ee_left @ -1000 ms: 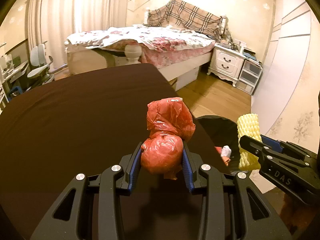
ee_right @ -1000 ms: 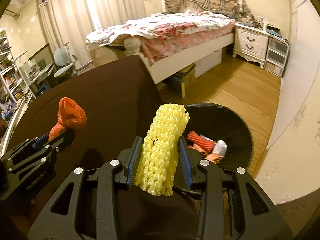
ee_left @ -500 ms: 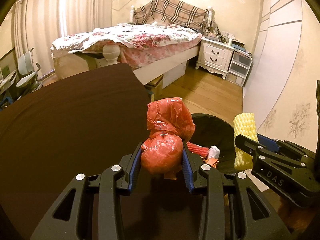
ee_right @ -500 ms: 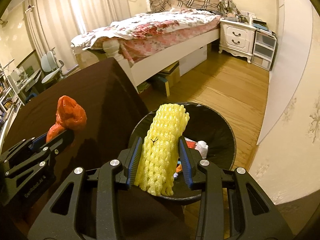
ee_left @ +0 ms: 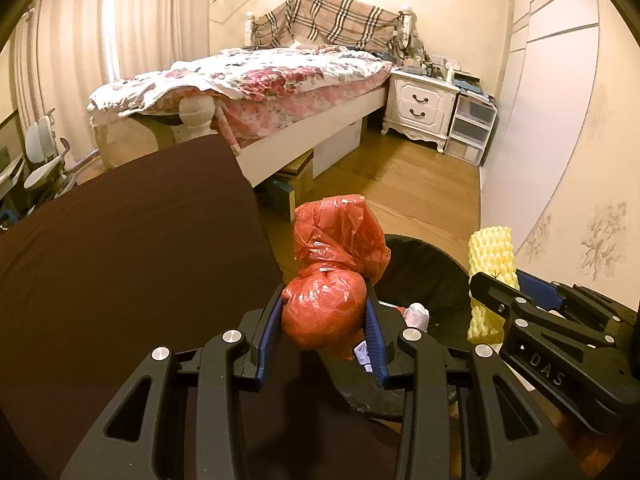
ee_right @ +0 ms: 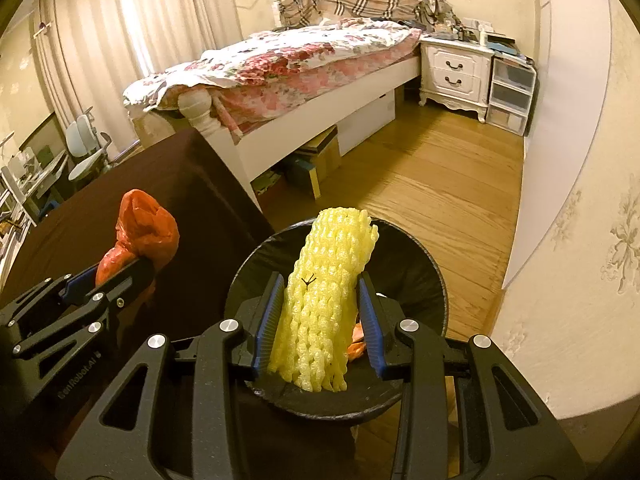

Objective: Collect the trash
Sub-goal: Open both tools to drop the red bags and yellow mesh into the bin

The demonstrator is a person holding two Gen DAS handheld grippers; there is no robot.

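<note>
My left gripper [ee_left: 325, 320] is shut on a crumpled red plastic bag [ee_left: 332, 280] and holds it over the table's right edge, at the near rim of a black bin [ee_left: 432, 276]. My right gripper [ee_right: 319, 320] is shut on a yellow foam net sleeve [ee_right: 328, 292] and holds it above the black-lined bin [ee_right: 412, 264]. The red bag [ee_right: 140, 232] shows at the left of the right wrist view, and the foam sleeve [ee_left: 490, 276] at the right of the left wrist view. White and orange trash [ee_left: 416, 314] lies inside the bin.
A dark brown table [ee_left: 120, 272] fills the left. The bin stands on a wooden floor [ee_right: 440, 184] beside it. A bed [ee_right: 300, 60], a white nightstand [ee_right: 456, 72] and plastic drawers [ee_right: 512, 96] stand behind. A wall [ee_right: 580, 240] is close on the right.
Both grippers have moved right, off the table towards the bin, each still holding its item. The foam sleeve now hangs over the bin opening.
</note>
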